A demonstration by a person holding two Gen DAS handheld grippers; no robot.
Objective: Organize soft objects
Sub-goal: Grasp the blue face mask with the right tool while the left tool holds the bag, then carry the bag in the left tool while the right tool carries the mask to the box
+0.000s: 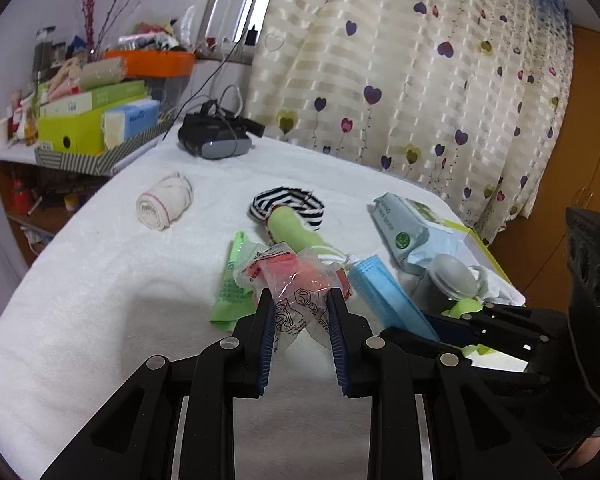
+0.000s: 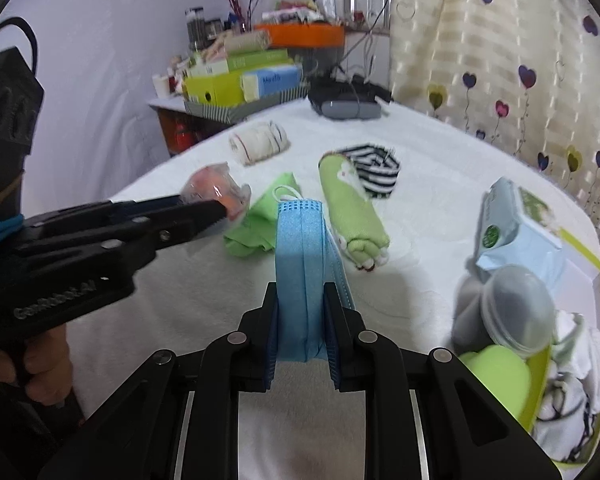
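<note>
**Left wrist view: both grippers loaded over the white cloth**

Left gripper [image 1: 300,300] pinches a clear plastic packet [image 1: 296,292] with pink contents. Right gripper [image 1: 456,324] (entering from the right edge) clamps a folded blue face mask [image 1: 384,292]. On the white cloth [image 1: 100,280]: rolled cream sock [image 1: 163,203], striped band [image 1: 288,205], green roll [image 1: 296,232], wipes pack [image 1: 412,228].

A table [image 2: 204,280] covered by a white towel-like cloth is seen. On it are laid a rolled cream cloth [image 2: 259,142], a striped black-and-white band [image 2: 376,170] touching a rolled green cloth [image 2: 350,216], and a crumpled green packet [image 2: 256,224] beside that. A dark headset [image 2: 346,102] with cables is set at the far edge. A pale blue wipes pack [image 2: 512,228] is propped against a green-rimmed tray [image 2: 540,380] at the right.
</note>
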